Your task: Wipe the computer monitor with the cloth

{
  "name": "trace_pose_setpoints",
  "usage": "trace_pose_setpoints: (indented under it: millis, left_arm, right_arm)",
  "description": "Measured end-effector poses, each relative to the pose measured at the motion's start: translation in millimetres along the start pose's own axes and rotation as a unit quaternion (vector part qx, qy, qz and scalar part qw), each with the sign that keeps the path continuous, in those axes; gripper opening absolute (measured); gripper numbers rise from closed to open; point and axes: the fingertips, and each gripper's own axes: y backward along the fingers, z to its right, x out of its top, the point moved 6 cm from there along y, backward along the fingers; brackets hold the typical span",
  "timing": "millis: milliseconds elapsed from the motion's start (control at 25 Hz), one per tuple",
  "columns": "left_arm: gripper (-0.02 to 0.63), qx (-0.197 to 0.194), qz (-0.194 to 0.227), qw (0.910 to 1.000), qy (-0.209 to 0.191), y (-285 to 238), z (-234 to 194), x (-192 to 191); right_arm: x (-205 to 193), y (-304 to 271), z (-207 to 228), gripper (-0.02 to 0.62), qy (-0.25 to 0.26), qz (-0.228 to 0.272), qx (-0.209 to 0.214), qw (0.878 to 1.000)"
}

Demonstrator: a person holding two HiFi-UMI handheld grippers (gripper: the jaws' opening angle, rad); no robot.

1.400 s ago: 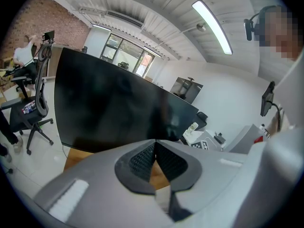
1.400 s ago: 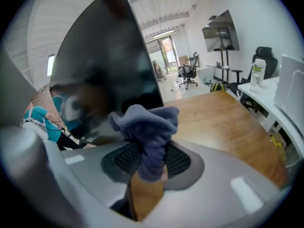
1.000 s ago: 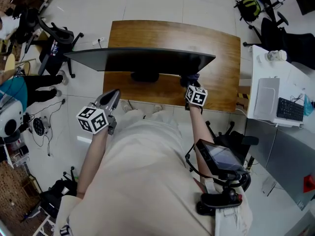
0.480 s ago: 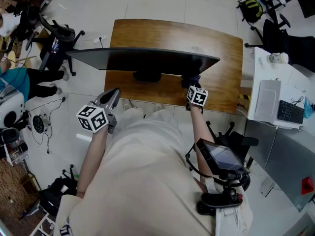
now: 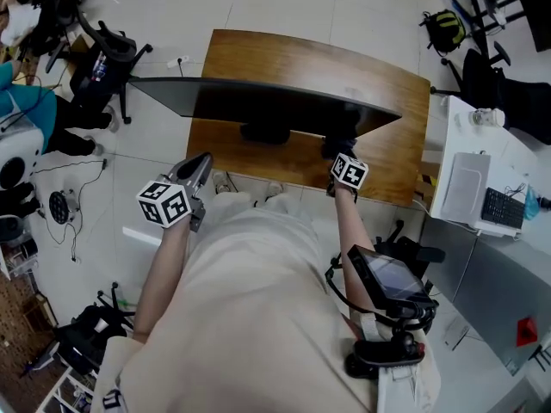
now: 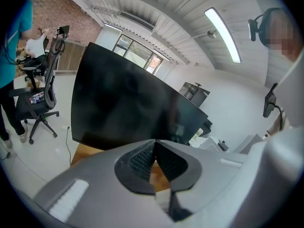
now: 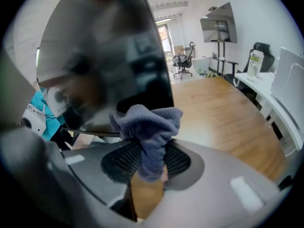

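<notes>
**Wipe step: cloth at the screen's lower right**

1. Right gripper (image 7: 151, 152): jaws are clamped on the cloth (image 7: 151, 123). The grey-blue cloth is bunched, with most of it standing out past the jaw tips.
2. Left gripper (image 6: 154, 145): jaws are together with nothing between them. In the head view it hangs over the floor, off the near left corner of the desk (image 5: 379, 76), and takes no part in the work.
3. Cloth position: the wad sits right up at the lower right part of the monitor (image 7: 107, 51), near the bottom edge. Whether it presses on the glass cannot be read from these views.
4. Monitor: wide, dark and switched off. It stands upright on its stand (image 5: 265, 132) near the middle of the wooden desk, screen toward the person.
5. Farther off: an office chair (image 5: 108, 54) stands on the floor to the left, well apart from the desk.

**Step in hand (judgement):** the wiping itself appears to be under way at the right end of the screen. Most of the panel to the left looks yet to be covered.

**Next move (judgement):**
- Keep the grip firm on the cloth.
- Hold the wad flat to the glass with light pressure only, so the panel does not rock on its stand.
- Sweep sideways toward the left edge in overlapping passes.
- Keep the jaw tips behind the cloth, off the glass.
</notes>
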Motion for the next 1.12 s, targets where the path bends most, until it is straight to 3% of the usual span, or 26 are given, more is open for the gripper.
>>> trace_pose_setpoints:
  millis: [480,880,1120]
  left_arm:
    - [-0.002,-0.013,-0.004,0.9999,-0.009,15,-40,15]
    - [-0.002,-0.004,0.004,1.0000,-0.004,45,-84,27]
    - [-0.002,-0.005,0.017,0.9998,-0.003,37,-89,37]
  right_arm:
    - [-5,-8,-45,0.121,-0.061,-0.003,-0.009,0.998]
    - [-8,-21,-91,0.121,-0.063,-0.018,0.000,0.998]
    - [7,-21,-89,0.121,-0.072,-0.014,0.005,0.997]
